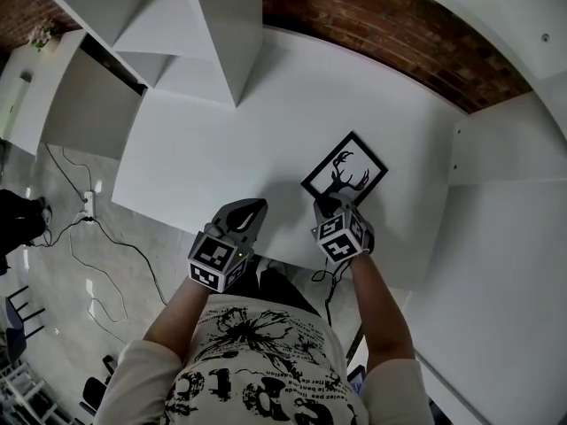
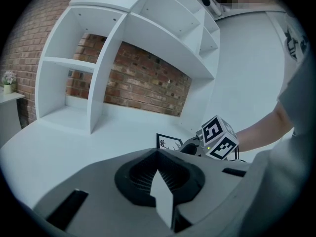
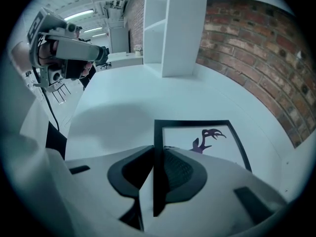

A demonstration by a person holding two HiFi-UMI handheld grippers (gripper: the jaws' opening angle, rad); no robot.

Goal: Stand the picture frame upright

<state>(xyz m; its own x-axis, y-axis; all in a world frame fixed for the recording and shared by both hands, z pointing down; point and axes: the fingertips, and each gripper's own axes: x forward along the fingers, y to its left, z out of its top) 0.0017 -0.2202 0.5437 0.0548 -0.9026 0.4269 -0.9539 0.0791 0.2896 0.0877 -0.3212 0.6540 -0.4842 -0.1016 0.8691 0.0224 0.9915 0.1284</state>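
my right gripper (image 1: 329,204) pinches the near edge of the black rectangular deer-silhouette picture frame (image 1: 347,170), which lies right of centre on the white table (image 1: 213,140), ready to tip it up; my left gripper (image 1: 252,208) idles at near left, pressed together and empty

It looks like a loft-style office or studio: brick wall (image 1: 399,34) at twelve o'clock, white shelves (image 1: 177,34) at eleven, loose cables (image 1: 97,237) on the floor at nine.

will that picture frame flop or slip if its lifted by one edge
Probably stiff: the picture frame has straight black edges. Likely light, being thin. Once upright it may tip easily, and the right gripper pinches only one edge.
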